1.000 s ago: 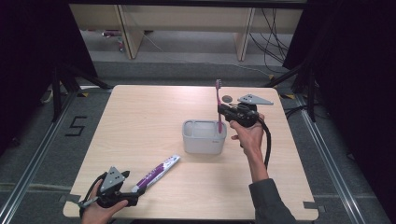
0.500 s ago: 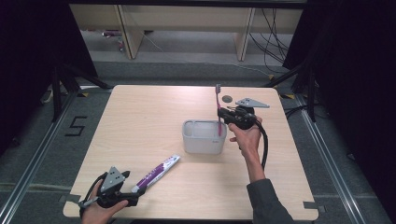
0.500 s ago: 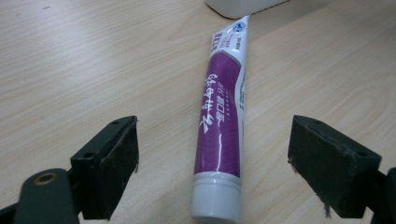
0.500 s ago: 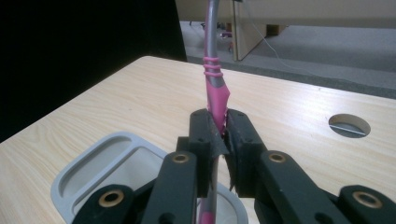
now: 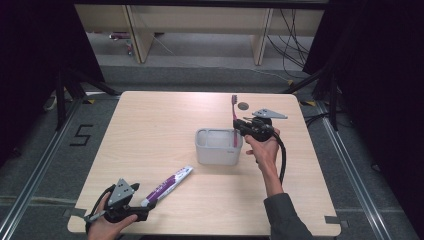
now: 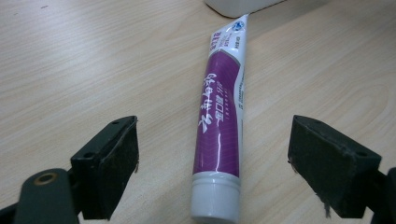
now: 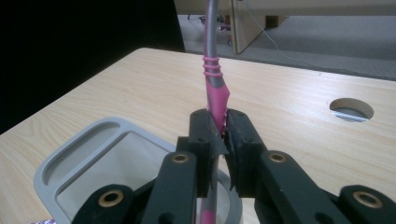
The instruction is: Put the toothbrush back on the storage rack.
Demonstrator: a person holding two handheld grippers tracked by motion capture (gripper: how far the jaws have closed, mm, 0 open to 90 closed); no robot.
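While right gripper (image 7: 223, 140) clamps one toothbrush (image 7: 215, 88) over one holder (image 5: 218, 146), left gripper (image 6: 212, 154) gapes around one tube (image 6: 223, 126).

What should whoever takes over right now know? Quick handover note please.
Right gripper: shut on the pink toothbrush, upright, lower end inside the grey holder.
Left gripper: open, jaws either side of the toothpaste tube, not touching it; tube lies flat on the table, near the holder.
Done: toothbrush going into holder.
Left: release the brush, then probably grip the tube and move it.
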